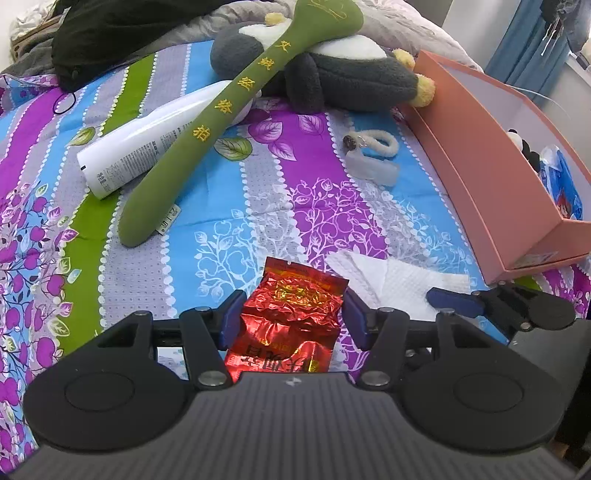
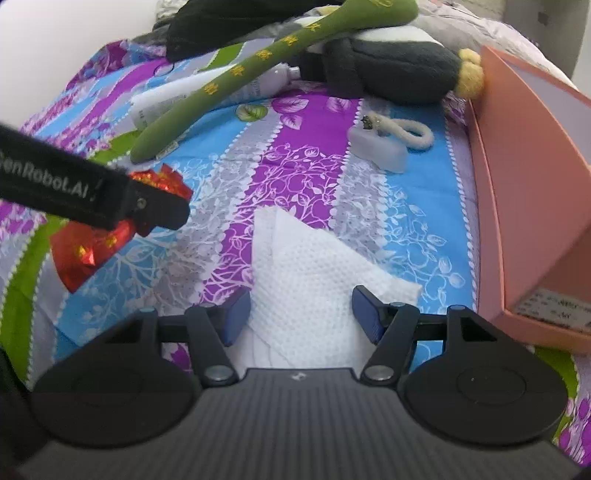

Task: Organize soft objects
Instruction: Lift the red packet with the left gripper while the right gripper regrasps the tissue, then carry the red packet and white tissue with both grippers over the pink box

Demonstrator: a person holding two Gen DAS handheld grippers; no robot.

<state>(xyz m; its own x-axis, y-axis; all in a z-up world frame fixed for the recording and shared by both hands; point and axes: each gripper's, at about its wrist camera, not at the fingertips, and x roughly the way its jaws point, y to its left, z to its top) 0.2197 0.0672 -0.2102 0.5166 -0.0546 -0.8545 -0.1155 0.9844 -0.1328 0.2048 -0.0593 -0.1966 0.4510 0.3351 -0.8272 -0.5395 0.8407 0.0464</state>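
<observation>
My left gripper (image 1: 291,314) has its jaws around a crinkled red foil packet (image 1: 291,314) on the bedspread, pads touching its sides; the packet (image 2: 88,247) also shows in the right wrist view, under the left gripper (image 2: 159,210). My right gripper (image 2: 301,314) is open, its fingers on either side of a white paper tissue (image 2: 306,269) lying flat on the bed; the tissue (image 1: 391,277) shows in the left wrist view too. A long green plush stick (image 1: 236,107) leans on a grey and white plush toy (image 1: 332,70) at the back.
A pink cardboard box (image 1: 491,173) stands open at the right, holding a small panda toy (image 1: 524,147) and a blue packet (image 1: 565,192). A white bottle (image 1: 147,140) lies under the green stick. A small clear case with a looped cord (image 1: 373,155) lies mid-bed. Dark clothing (image 1: 110,33) is at the back left.
</observation>
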